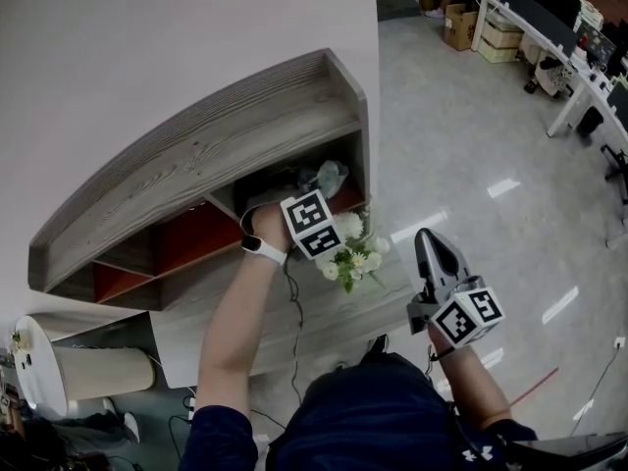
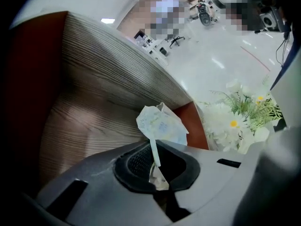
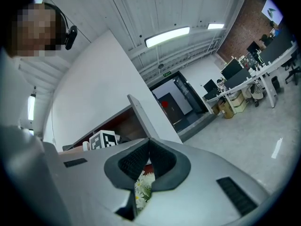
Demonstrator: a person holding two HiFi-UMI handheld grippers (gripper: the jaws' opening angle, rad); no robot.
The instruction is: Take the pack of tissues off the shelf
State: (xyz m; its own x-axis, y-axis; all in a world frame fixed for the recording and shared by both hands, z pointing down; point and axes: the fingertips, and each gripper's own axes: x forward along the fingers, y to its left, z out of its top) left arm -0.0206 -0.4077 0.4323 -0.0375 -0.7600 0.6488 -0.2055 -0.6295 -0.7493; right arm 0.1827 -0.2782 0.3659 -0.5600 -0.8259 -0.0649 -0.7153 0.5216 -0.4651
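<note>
The pack of tissues (image 1: pixel 330 176) is a pale, crinkled plastic packet in the right-hand compartment of the grey wooden wall shelf (image 1: pixel 226 140). My left gripper (image 1: pixel 316 188) reaches into that compartment. In the left gripper view the pack (image 2: pixel 162 123) stands above the jaws, and my left gripper (image 2: pixel 155 160) is shut on its lower flap. The compartment's wooden floor (image 2: pixel 89 126) lies under the pack. My right gripper (image 1: pixel 425 237) hangs off to the right over the floor. Its jaws are shut with nothing between them (image 3: pixel 149 141).
A bunch of white artificial flowers (image 1: pixel 353 249) stands just below and right of the compartment, close to my left gripper. The shelf's other compartments have red backs (image 1: pixel 191 238). A grey board (image 1: pixel 294 312) runs below. Desks and cardboard boxes (image 1: pixel 459 25) stand far right.
</note>
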